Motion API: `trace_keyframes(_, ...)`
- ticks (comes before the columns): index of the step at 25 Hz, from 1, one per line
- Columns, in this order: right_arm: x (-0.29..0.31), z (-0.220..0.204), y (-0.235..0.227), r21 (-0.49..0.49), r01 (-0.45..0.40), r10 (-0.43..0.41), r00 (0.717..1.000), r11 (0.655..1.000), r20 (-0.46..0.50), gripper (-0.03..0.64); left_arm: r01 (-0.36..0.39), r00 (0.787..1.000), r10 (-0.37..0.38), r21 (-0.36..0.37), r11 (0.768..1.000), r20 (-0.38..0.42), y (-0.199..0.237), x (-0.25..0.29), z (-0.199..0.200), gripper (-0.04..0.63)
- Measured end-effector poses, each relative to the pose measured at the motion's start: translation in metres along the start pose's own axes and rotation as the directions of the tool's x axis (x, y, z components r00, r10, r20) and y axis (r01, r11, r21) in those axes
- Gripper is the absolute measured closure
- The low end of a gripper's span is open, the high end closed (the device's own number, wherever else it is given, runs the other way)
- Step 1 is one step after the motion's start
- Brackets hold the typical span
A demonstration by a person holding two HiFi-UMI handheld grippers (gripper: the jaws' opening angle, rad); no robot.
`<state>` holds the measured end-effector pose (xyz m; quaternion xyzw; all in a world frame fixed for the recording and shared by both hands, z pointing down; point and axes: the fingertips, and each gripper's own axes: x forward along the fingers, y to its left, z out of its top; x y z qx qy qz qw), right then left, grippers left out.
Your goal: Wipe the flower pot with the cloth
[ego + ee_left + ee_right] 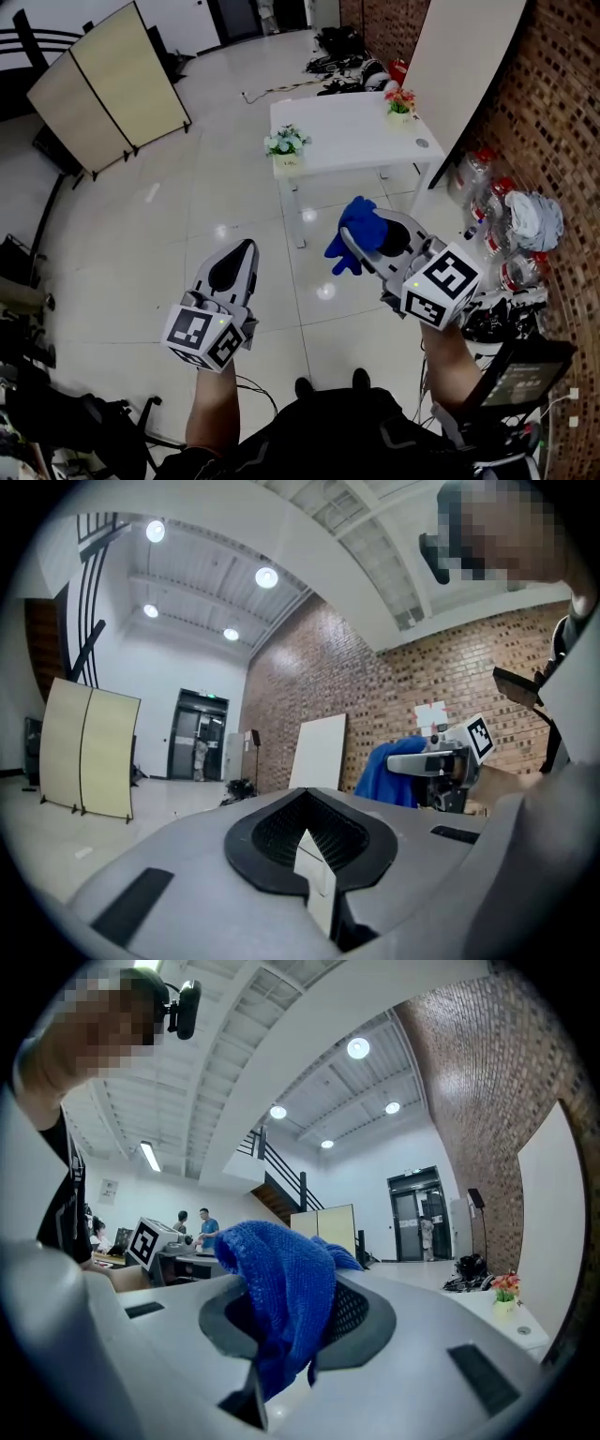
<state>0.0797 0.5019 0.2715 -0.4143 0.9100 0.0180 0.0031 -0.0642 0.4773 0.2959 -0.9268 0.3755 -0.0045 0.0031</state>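
A white table (347, 131) stands ahead with two small flower pots: one with white flowers (286, 145) at its near left corner, one with pink flowers (401, 101) at the far right. That pink one (506, 1290) also shows in the right gripper view. My right gripper (349, 240) is shut on a blue cloth (357, 232), which hangs over its jaws (281, 1302). My left gripper (247, 247) is shut and holds nothing; its jaws meet (312, 847). Both grippers are held level over the floor, well short of the table.
A beige folding screen (103, 84) stands at the far left. Bags and cables (342, 52) lie beyond the table. A white board (464, 56) leans on the brick wall, with plastic bottles (497, 216) below it. People stand far off (197, 1227).
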Motion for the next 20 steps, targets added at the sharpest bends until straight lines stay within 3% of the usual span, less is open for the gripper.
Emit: trace_keyframes(20,-0.014,0.001,0.012,0.012,0.022,-0.022,1.000,1.000,0.001,0.522,0.040,0.999,-0.040,0.027,0.999,0.000,-0.021,0.000,0.012,0.591)
